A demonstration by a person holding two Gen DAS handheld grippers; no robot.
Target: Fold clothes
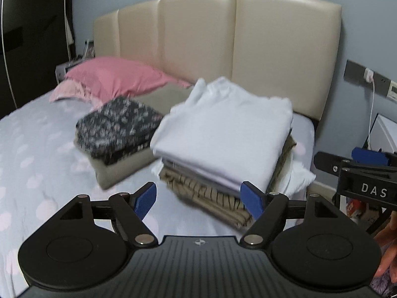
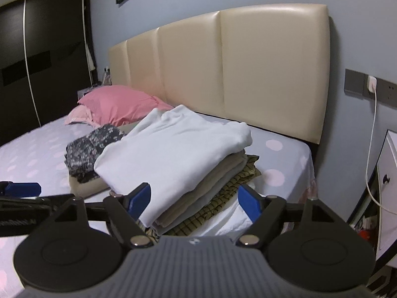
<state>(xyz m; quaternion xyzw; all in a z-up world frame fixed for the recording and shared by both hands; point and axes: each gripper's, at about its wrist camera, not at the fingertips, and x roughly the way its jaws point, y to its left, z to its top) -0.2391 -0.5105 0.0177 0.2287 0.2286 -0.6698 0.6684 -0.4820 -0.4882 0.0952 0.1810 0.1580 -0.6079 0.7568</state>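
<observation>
Left wrist view is showing the left gripper [image 1: 198,200] hanging released, jaws spread wide and gripping nothing, with the stack of folded clothes [image 1: 223,149] sitting on the bed [image 1: 37,149] at twelve o'clock just past its fingertips. Right gripper [image 2: 194,202] is likewise hovering released and empty over the near edge of the same stack, the white folded top [image 2: 173,154] crowning it. Trouble is likely lurking in that stack: it is leaning and overhanging toward six o'clock, so a nudge from either finger could be sliding the upper layers off the striped garment [image 1: 211,198] below. Counting up: two grippers, two piles, one pink pillow [image 1: 116,77] at ten o'clock, one dark floral folded garment [image 1: 116,126] resting on a beige cushion [image 1: 119,171]; the taller pile is holding perhaps five layers, though blur is making that uncertain.
</observation>
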